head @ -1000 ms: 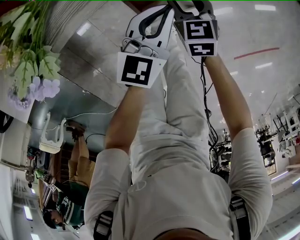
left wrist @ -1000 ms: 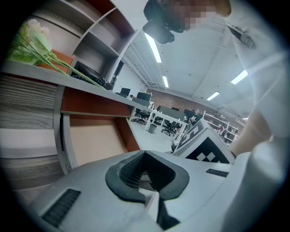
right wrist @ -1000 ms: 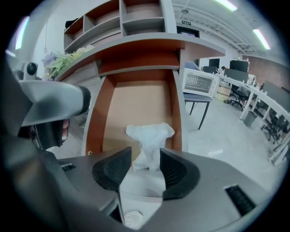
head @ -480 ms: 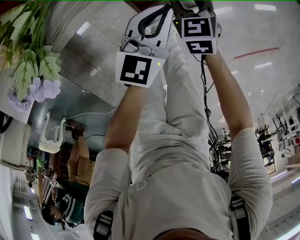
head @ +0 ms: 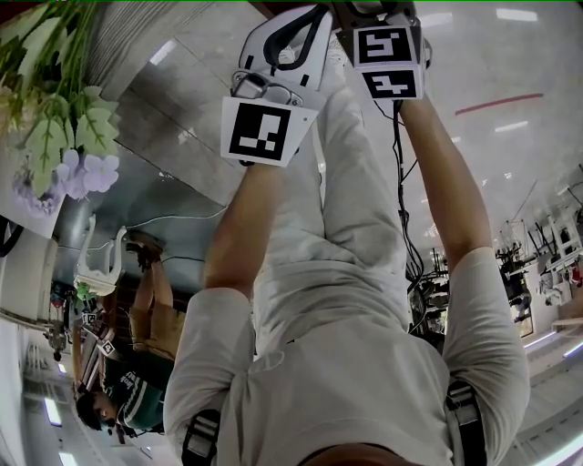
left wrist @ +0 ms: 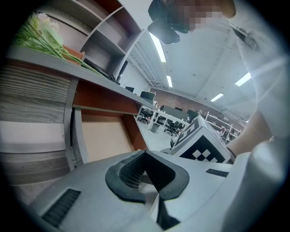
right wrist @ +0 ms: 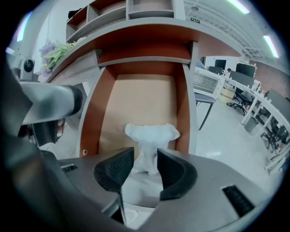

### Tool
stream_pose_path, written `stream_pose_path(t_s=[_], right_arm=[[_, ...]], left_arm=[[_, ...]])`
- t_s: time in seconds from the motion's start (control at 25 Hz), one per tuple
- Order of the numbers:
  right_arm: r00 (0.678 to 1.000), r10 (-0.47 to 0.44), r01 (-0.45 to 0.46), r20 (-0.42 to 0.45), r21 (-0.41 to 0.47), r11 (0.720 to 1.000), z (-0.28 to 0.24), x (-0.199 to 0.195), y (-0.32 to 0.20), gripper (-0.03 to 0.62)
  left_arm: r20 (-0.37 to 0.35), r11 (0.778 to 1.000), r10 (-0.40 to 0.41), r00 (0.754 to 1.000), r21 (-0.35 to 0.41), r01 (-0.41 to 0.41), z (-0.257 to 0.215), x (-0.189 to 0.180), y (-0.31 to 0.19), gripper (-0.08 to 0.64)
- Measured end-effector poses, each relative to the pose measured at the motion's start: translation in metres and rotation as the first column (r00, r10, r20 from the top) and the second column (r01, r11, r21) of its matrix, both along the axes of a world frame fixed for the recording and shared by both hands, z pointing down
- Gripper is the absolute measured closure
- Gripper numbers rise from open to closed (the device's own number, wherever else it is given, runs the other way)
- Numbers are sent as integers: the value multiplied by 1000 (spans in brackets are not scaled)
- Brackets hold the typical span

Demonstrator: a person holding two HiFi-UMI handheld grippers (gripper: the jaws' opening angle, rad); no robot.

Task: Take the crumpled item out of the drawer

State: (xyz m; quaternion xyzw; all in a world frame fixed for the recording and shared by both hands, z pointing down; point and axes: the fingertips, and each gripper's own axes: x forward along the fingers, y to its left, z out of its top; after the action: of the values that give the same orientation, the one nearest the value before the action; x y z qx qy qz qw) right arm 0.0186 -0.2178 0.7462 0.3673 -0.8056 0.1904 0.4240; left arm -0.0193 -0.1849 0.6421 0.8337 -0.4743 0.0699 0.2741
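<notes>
In the right gripper view a white crumpled paper (right wrist: pixel 152 135) sits pinched at its narrow waist between the two dark pads of my right gripper (right wrist: pixel 146 170), which is shut on it. The paper hangs over the open drawer (right wrist: pixel 141 102), which has reddish-brown sides and a tan floor that looks bare. My left gripper (left wrist: pixel 144 177) has its pads together with nothing between them; it also shows at the left of the right gripper view, left gripper (right wrist: pixel 50 108). The head view shows only both grippers' marker cubes (head: pixel 262 132) at the top; the jaws are hidden there.
A grey desktop (left wrist: pixel 86 74) runs above the drawer, with a bunch of flowers (left wrist: pixel 41 31) and shelves (right wrist: pixel 127 11) on it. Office desks and chairs (right wrist: pixel 247 90) stand at the right. A seated person (head: pixel 127 364) is behind.
In the head view both marker cubes have crept slightly upward. The person in the background has shifted a little.
</notes>
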Motion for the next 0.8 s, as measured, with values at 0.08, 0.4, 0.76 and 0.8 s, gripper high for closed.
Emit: stream_pose_path(t_s=[0.08,0.4,0.76,0.8], right_arm=[[1000,1,-1,-8,5,1000,1,0,0,432],[999,19,-18,-30,25,1000,-1,6,-4,499],[999,41,-41,-14,24,999,-1,2,-2,532],[999,41,-40,-11,27,999,-2,1,-2,534]], left_arm=[[-1,1000,-5,1000,-4,5,2,-3,1,560],[-7,1000,-2,1000,2,2,0,-3,0,560],[-16,1000,-17,1000,-15,17,3,-12,1,560],[-13,1000,-17,1000,-16,17,4,-12,1,560]])
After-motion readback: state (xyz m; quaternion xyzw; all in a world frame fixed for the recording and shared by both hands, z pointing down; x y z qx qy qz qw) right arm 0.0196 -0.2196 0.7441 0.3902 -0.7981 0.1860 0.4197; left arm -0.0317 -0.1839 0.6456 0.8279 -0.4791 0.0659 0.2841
